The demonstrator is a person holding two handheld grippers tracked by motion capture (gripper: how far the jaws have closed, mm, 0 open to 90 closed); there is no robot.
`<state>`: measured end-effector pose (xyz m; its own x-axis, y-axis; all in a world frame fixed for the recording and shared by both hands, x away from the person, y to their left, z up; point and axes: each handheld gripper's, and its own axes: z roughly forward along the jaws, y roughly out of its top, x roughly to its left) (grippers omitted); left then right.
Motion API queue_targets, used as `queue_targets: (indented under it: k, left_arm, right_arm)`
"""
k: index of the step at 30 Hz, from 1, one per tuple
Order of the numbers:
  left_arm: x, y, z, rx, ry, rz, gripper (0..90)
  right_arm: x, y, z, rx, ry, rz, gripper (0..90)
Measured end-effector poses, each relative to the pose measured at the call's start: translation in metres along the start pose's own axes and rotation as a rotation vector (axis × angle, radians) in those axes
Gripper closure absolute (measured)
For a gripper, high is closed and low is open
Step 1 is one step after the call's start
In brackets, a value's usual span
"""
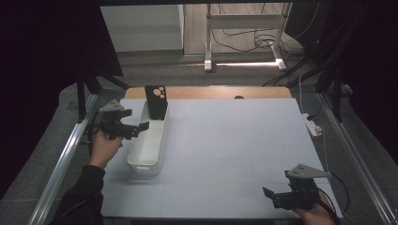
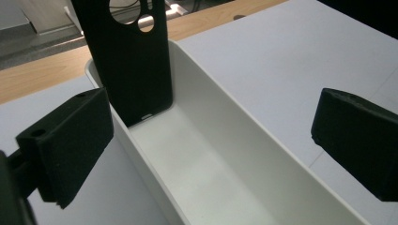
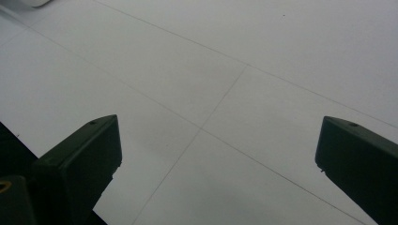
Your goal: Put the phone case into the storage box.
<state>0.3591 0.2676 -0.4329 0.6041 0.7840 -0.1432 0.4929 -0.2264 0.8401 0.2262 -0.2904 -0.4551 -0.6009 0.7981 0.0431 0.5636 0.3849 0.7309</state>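
My left gripper [image 1: 141, 127] hangs at the left rim of the white bin [image 1: 157, 154], its jaws spread as wide as they go with nothing between them; in the left gripper view the two black pads stand far apart, one over the bare mat left of the bin wall, the other out past the right wall. The black phone case [image 1: 156, 102] stands upright at the far end of the bin, leaning against the end wall with its camera cutouts at the top and its lower edge down on the bin floor. From my left jaws it lies ahead and slightly left, further along the bin's long axis, which runs away from me toward the table's wooden far edge [image 1: 211, 92]. The case's own long axis points up, so its flat face is turned toward me down the length of the bin, and I judge that any regrasp would need the pads to close across its thin sides or its top rim. My right gripper [image 1: 274, 195] rests low at the near right corner of the grey mat [image 1: 234, 140], jaws also parted and empty, well apart from the bin; the left hand [image 1: 104, 147] is clearly the nearer one.
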Motion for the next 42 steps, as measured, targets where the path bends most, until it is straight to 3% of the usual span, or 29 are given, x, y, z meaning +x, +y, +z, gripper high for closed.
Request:
queue_targets:
  k: [7, 18, 42]
  left_arm:
    - [-0.013, -0.005, -0.007, 0.002, 0.007, 0.014, 0.1]
    - [-0.028, -0.015, -0.018, -0.006, 0.016, 0.002, 0.0]
    - [-0.048, -0.038, -0.042, 0.013, 0.005, -0.010, 0.0]
  right_arm:
    - [0.000, 0.000, 0.000, -0.003, 0.003, 0.001, 0.7]
    - [-0.001, 0.000, -0.001, -0.011, 0.008, 0.004, 0.7]
    - [0.000, 0.000, -0.001, -0.012, 0.005, 0.000, 0.4]
